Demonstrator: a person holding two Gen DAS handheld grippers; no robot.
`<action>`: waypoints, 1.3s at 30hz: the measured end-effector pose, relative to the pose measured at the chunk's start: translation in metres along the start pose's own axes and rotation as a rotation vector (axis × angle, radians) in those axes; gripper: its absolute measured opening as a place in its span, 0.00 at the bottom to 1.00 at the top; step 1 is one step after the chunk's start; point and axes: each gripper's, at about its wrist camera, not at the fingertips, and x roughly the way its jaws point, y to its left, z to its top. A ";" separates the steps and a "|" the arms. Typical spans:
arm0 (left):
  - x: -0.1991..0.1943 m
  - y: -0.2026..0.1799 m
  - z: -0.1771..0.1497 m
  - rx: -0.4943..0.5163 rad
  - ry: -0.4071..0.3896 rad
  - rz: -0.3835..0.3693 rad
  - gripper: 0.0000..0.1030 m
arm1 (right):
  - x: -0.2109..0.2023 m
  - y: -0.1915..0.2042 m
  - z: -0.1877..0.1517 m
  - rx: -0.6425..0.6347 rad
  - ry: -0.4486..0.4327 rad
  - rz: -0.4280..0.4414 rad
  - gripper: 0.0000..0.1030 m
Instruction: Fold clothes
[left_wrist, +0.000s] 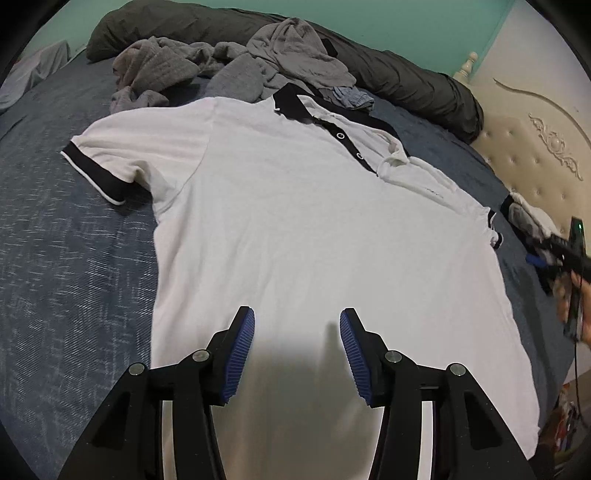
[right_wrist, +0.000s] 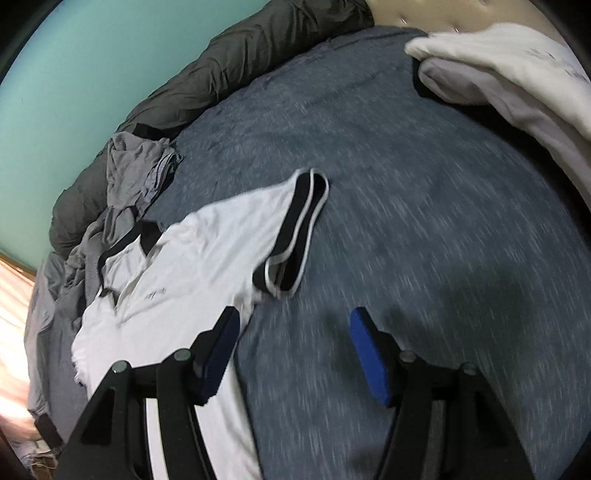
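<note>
White cotton with black trim, the polo shirt (left_wrist: 295, 229) is lying flat and face up on the blue bedspread (left_wrist: 66, 258), with its black collar (left_wrist: 295, 105) at the far end and its hem at the near end. The left gripper (left_wrist: 297, 332) is hanging just over the near part of the shirt with its blue pads (left_wrist: 243, 350) wide apart and holding nothing. The right gripper (right_wrist: 295, 332) is hovering by the right side of the shirt, close to the right sleeve (right_wrist: 295, 229); its fingers are apart too, one over the white cloth and one over the bedspread. That picture is blurry, so this gripper is probably moving. The step looks like getting ready for the first fold. To do it well, each gripper should go low, pinch only the shirt and not the bedspread, and grab at an edge. The sleeve cuff is a little curled, so it should be laid flat first. The pile of grey clothes (left_wrist: 192, 66) is touching the collar, so pulling gently matters.
</note>
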 end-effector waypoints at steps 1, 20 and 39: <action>0.001 0.000 0.000 0.002 -0.004 -0.002 0.51 | 0.006 0.001 0.006 -0.003 -0.008 -0.004 0.61; 0.009 0.010 0.001 -0.024 -0.026 -0.021 0.54 | 0.091 -0.013 0.071 0.046 -0.078 -0.121 0.61; 0.009 0.014 -0.003 -0.037 -0.029 -0.023 0.55 | 0.090 0.018 0.065 -0.185 -0.137 -0.127 0.03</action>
